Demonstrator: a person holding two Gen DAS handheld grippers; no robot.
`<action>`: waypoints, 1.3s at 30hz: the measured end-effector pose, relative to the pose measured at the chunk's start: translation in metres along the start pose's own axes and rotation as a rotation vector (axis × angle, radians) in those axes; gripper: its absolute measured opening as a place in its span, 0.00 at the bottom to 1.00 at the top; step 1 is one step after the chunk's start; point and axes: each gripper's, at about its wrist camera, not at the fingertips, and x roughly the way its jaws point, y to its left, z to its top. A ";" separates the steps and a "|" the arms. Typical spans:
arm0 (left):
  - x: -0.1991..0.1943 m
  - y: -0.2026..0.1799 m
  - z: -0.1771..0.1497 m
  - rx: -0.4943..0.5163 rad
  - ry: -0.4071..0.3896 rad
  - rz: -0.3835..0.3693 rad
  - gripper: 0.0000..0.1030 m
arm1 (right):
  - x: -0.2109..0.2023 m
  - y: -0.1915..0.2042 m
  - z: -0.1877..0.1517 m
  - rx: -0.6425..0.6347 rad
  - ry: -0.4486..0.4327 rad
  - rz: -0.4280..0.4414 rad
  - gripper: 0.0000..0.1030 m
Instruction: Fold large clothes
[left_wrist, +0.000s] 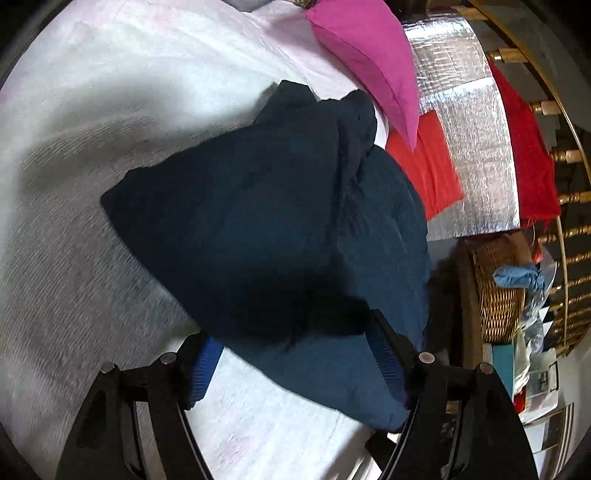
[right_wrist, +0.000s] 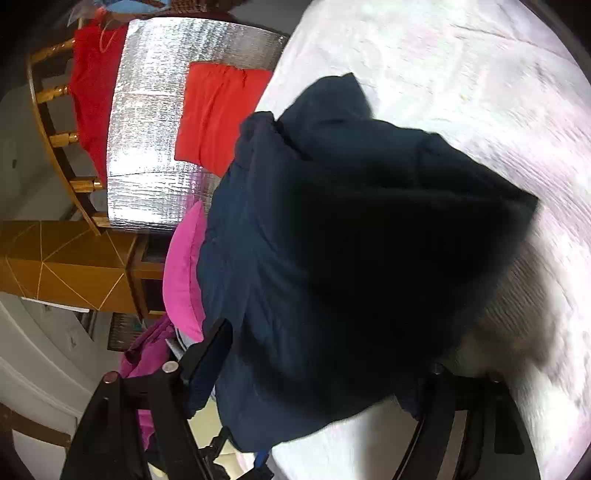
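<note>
A dark navy garment (left_wrist: 258, 206) lies bunched in thick folds on the white bedspread (left_wrist: 74, 184). My left gripper (left_wrist: 295, 354) stands wide over its near edge. The blue pads (left_wrist: 205, 363) sit on either side of the cloth and do not squeeze it. In the right wrist view the same navy garment (right_wrist: 332, 240) fills the middle. My right gripper (right_wrist: 321, 376) is also spread wide, with the cloth hanging between its jaws. Its left finger (right_wrist: 207, 362) shows beside the cloth, and the garment mostly hides the other one.
A pink pillow (left_wrist: 373, 55) lies at the bed's edge. Red cloths (left_wrist: 428, 166) rest on a silver foil mat (left_wrist: 476, 140). A wicker basket (left_wrist: 495, 295) and wooden railing (left_wrist: 569, 199) stand beyond it. A wooden cabinet (right_wrist: 74, 266) is off the bed's side.
</note>
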 end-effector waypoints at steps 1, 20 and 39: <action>0.001 0.000 0.001 -0.008 -0.004 -0.003 0.74 | 0.003 0.002 0.001 -0.009 -0.002 -0.007 0.79; -0.008 -0.003 0.005 0.090 -0.057 0.004 0.29 | 0.008 0.032 -0.014 -0.171 -0.106 -0.151 0.36; -0.046 -0.004 -0.011 0.220 -0.065 0.082 0.27 | -0.028 0.030 -0.046 -0.281 -0.045 -0.148 0.34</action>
